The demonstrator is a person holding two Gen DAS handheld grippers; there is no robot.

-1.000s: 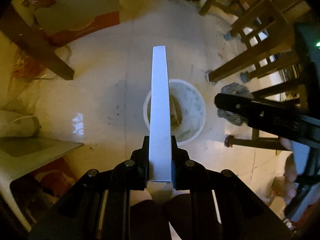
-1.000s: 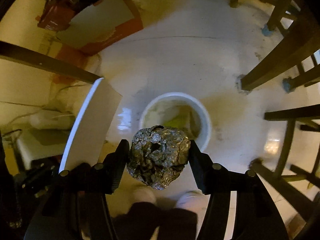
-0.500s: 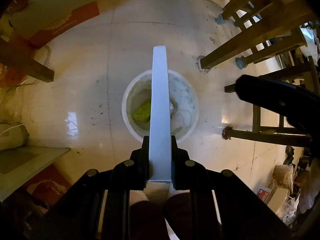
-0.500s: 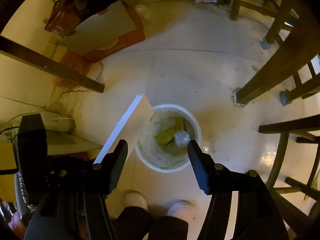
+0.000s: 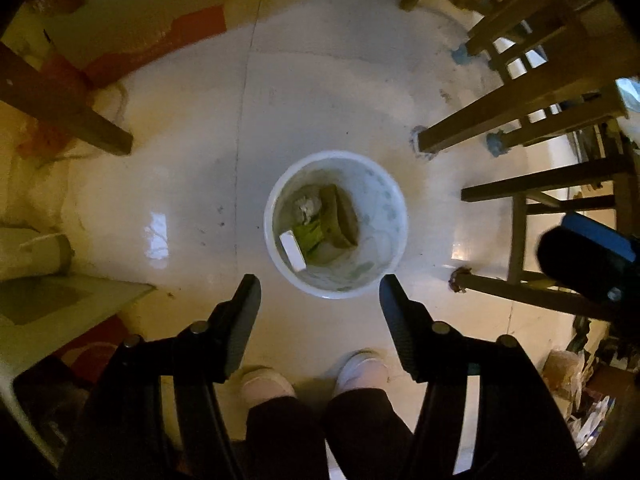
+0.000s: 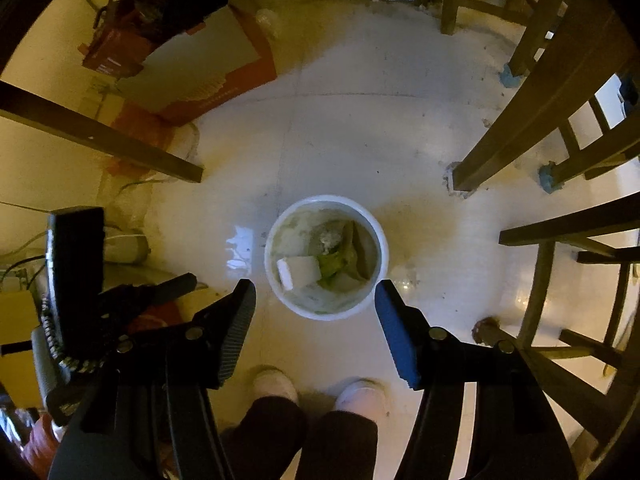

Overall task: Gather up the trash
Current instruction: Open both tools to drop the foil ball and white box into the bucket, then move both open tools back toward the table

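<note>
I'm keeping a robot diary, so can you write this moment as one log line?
left gripper: jaws opening, empty | right gripper: open, empty | bin: on floor, holds white box, foil ball, green wrapper

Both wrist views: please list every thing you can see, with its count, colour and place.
bin: one, white, on the floor, centre.
flat box: one, white, inside the bin.
foil ball: one, silver, inside the bin.
green wrapper: one, inside the bin.
chair legs: several, brown wood, right side.
cardboard sheet: one, pale with red edge, upper left.
shoes: two, white, bottom.
left tool: black, opening, nothing between its fingers.
right tool: black, open, empty.
</note>
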